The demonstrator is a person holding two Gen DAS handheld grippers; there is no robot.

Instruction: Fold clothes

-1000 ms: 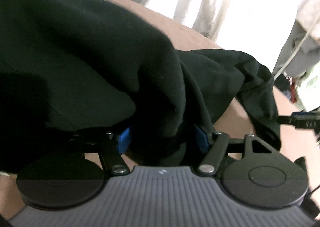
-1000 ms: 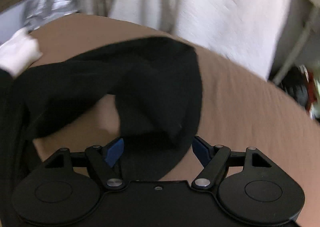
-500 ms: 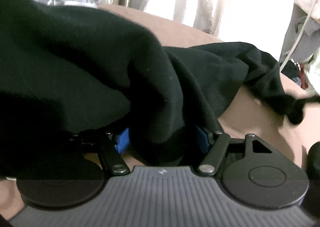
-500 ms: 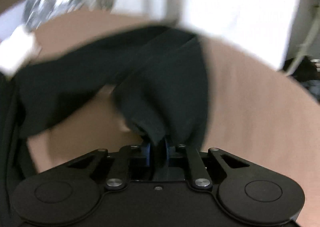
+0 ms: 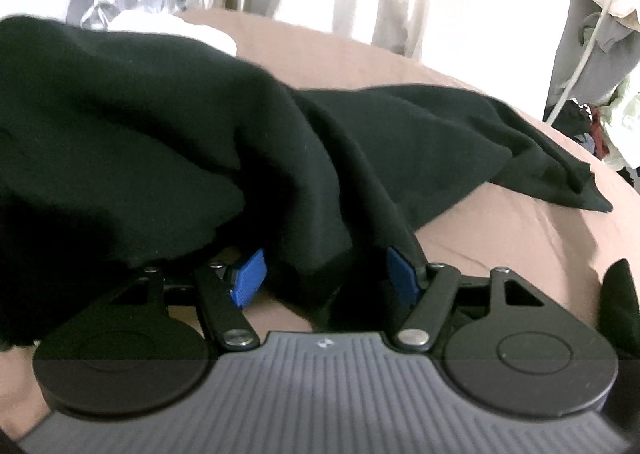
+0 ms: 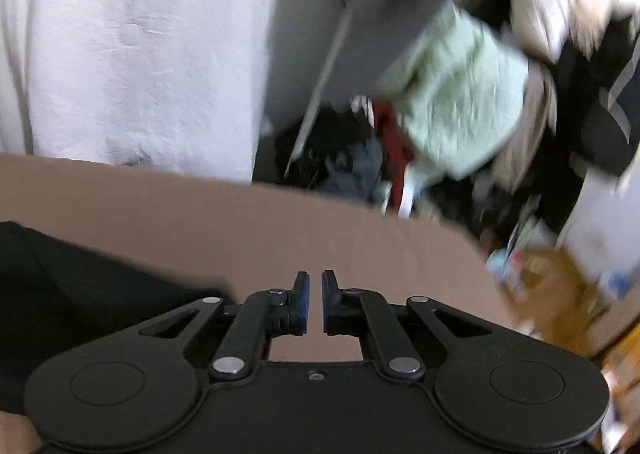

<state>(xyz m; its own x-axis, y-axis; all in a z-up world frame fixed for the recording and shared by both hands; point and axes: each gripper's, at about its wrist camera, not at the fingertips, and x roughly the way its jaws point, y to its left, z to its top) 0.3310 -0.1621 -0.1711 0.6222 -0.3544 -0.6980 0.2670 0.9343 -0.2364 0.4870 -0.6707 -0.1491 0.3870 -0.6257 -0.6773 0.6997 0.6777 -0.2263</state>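
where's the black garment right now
In the left wrist view the black garment is heaped on the brown bed, a fold hanging between the left gripper pads. In the right wrist view it shows only at lower left.

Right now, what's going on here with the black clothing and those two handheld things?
A person is folding a black garment on a brown surface, working a two-fingered tool in each hand. The left tool has a bunched fold of the garment between its blue pads. The right tool is nearly shut with nothing between its fingers; it sits over bare brown surface, with the garment off to its left. A cluttered pile of clothes lies beyond.
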